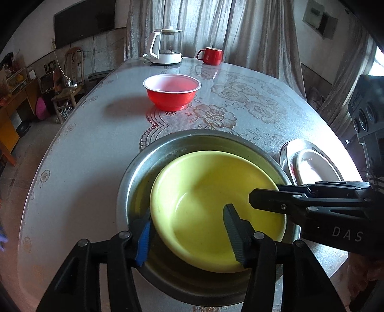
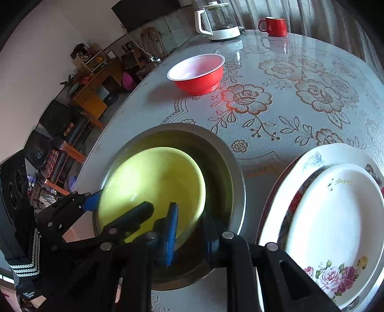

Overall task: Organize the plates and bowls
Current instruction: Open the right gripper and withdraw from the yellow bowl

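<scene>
A yellow bowl (image 1: 211,211) (image 2: 153,189) sits inside a larger steel bowl (image 1: 144,168) (image 2: 230,168) at the near edge of the table. My left gripper (image 1: 189,235) is open, its fingers straddling the yellow bowl's near-left rim, one inside and one outside. My right gripper (image 2: 189,235) is open, its fingers straddling the yellow bowl's right rim; it also shows in the left wrist view (image 1: 261,199). A red bowl (image 1: 171,91) (image 2: 198,73) stands farther back. A stack of white flowered plates (image 2: 336,216) (image 1: 312,163) lies to the right.
A glass kettle (image 1: 165,46) (image 2: 217,20) and a red mug (image 1: 211,55) (image 2: 273,26) stand at the table's far end. The floral tablecloth (image 1: 240,100) covers the oval table. Chairs and shelves stand off to the left.
</scene>
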### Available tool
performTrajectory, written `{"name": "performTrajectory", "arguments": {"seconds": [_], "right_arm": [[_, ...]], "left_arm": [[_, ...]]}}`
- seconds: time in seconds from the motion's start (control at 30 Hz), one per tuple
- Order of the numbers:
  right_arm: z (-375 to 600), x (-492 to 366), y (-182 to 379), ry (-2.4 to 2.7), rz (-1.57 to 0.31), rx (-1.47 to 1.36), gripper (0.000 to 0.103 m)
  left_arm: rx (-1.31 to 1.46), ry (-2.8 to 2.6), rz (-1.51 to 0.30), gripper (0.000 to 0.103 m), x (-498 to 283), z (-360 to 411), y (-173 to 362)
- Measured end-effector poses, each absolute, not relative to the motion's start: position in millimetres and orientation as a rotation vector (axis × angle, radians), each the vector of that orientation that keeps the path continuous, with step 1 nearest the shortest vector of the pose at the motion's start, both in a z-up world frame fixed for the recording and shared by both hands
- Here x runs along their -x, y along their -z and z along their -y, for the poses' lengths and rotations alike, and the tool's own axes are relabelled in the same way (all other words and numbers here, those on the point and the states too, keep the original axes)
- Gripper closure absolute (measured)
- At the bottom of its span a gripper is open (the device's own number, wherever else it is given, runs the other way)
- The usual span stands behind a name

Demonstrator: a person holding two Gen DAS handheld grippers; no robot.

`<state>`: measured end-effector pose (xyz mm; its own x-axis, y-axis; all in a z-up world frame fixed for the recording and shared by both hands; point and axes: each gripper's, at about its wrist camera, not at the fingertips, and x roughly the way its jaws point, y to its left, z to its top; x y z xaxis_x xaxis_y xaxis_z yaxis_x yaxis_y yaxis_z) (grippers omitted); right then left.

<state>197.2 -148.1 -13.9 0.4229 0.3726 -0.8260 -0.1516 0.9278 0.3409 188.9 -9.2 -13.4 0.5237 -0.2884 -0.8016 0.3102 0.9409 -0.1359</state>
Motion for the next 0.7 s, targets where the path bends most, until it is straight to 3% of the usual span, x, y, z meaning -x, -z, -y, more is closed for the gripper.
{"name": "performTrajectory", "arguments": {"seconds": [0.3, 0.7], "right_arm": [[151.6, -198.4, 10.4, -0.304, -1.053, -0.233, 0.084], [159.4, -190.7, -8.9, -0.307, -0.988, -0.262, 0.084]], "left_arm": [[-0.008, 0.409, -0.936, 0.025, -186.8, 14.0, 9.6], [0.105, 0.348, -0.869, 0.019, -187.8, -10.5, -9.5]]}}
